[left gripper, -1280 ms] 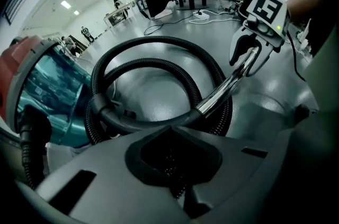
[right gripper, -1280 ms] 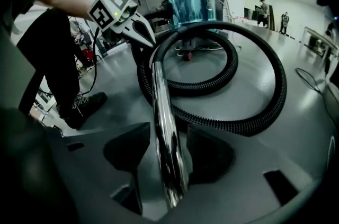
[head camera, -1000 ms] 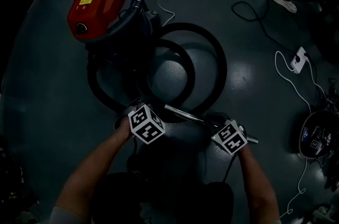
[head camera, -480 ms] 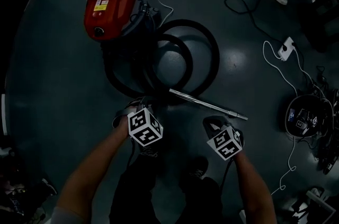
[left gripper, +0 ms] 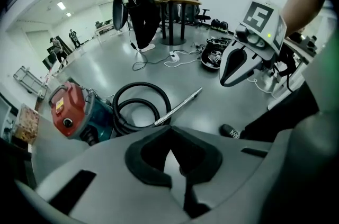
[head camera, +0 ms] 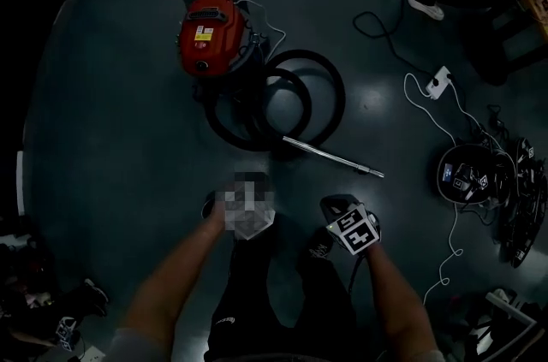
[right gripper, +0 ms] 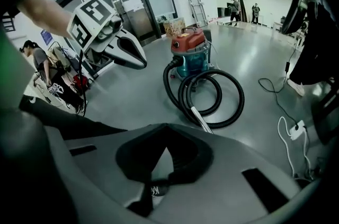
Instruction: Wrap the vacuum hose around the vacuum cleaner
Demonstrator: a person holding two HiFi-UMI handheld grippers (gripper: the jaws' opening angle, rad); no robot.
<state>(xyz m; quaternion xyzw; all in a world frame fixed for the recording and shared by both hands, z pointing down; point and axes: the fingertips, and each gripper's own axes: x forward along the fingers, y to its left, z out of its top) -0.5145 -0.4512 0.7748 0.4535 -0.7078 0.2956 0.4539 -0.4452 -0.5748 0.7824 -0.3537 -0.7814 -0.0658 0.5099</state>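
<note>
The red-topped vacuum cleaner (head camera: 210, 35) stands on the grey floor. Its black hose (head camera: 330, 99) lies beside it in two loose loops. The hose ends in a metal wand (head camera: 334, 157), which lies flat on the floor. My left gripper (head camera: 209, 204) and right gripper (head camera: 336, 204) hang near my legs, well short of the wand. Both are shut with nothing in them. In the left gripper view the jaws (left gripper: 172, 150) are closed, with the vacuum (left gripper: 68, 109) and hose (left gripper: 139, 104) beyond. In the right gripper view the jaws (right gripper: 166, 158) are closed too, and the hose (right gripper: 212, 93) lies ahead.
A white power strip (head camera: 437, 81) and its cable trail across the floor at the right. A round black device (head camera: 467, 176) with cords sits further right. A person (left gripper: 143, 0) stands by a table in the background. My shoes (head camera: 321, 245) are below the grippers.
The head view has risen and drawn back, so the vacuum looks smaller. Both grippers have pulled away from the hose and wand. The wand now lies free on the floor.
</note>
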